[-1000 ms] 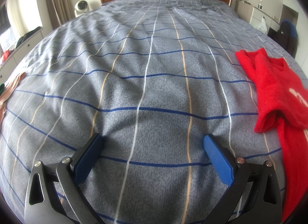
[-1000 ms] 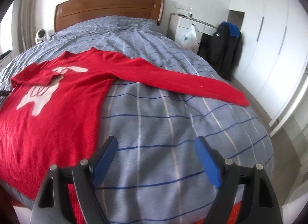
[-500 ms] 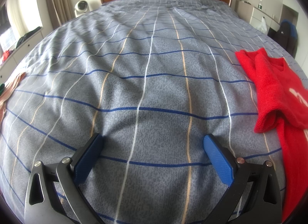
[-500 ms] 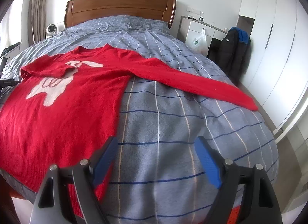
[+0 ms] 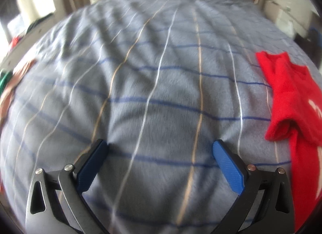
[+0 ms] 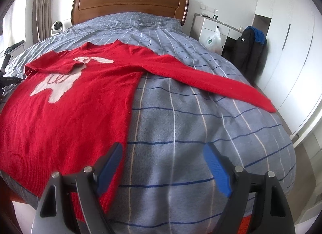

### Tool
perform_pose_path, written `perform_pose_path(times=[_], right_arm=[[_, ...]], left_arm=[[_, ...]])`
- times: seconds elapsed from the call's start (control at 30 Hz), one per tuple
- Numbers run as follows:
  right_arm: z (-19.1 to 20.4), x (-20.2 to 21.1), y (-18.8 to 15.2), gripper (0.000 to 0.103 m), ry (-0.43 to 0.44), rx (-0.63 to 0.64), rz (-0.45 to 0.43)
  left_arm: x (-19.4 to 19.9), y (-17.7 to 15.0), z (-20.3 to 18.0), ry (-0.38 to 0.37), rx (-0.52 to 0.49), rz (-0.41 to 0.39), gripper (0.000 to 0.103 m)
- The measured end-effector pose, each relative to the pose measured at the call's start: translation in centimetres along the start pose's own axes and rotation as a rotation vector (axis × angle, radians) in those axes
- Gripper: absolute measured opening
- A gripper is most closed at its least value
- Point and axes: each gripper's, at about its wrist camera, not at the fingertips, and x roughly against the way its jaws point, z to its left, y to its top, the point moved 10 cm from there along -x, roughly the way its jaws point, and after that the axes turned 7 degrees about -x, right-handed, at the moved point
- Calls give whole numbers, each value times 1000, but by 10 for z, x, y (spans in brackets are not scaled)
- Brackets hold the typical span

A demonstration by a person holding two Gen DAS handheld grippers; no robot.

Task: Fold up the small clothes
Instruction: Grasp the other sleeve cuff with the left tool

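Both grippers wide open and empty over the bed: red sweater flat just left of the right gripper, far right of the left gripper; soft limp knit, likely best pinched at hem corner or outstretched sleeve cuff.

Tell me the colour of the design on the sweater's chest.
White, on the red sweater; the design shows best in the right wrist view.
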Motion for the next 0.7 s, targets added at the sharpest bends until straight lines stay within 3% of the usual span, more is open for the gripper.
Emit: perform_pose_path(times=[0.1, 0.17, 0.23, 0.3, 0.4, 0.5, 0.57, 0.63, 0.67, 0.7], right_arm=[[-1, 1, 1, 82, 16, -10, -8], [-3, 2, 1, 82, 18, -20, -15], [-6, 0, 0, 82, 18, -28, -11], [-7, -3, -2, 82, 25, -33, -1], [-5, -5, 0, 82, 45, -46, 4], [-9, 0, 2, 82, 48, -66, -7], [-15, 2, 1, 82, 44, -81, -11], [-23, 3, -3, 82, 42, -106, 1], [-25, 2, -4, 82, 43, -114, 8], [-28, 0, -6, 82, 44, -127, 20]], left_arm=[[28, -4, -12, -22, -45, -1, 101], [67, 6, -35, -35, -121, -103, 101], [102, 18, -74, -46, -257, -197, 103], [121, 26, -124, -35, -429, -242, 103], [112, 12, -214, -52, -719, -200, 103], [85, -7, -276, 7, -953, -202, 102], [68, -6, -297, 37, -990, -196, 101], [57, 5, -311, 37, -964, -190, 97], [55, 10, -315, 34, -947, -194, 89], [53, 16, -319, 27, -928, -192, 75]])
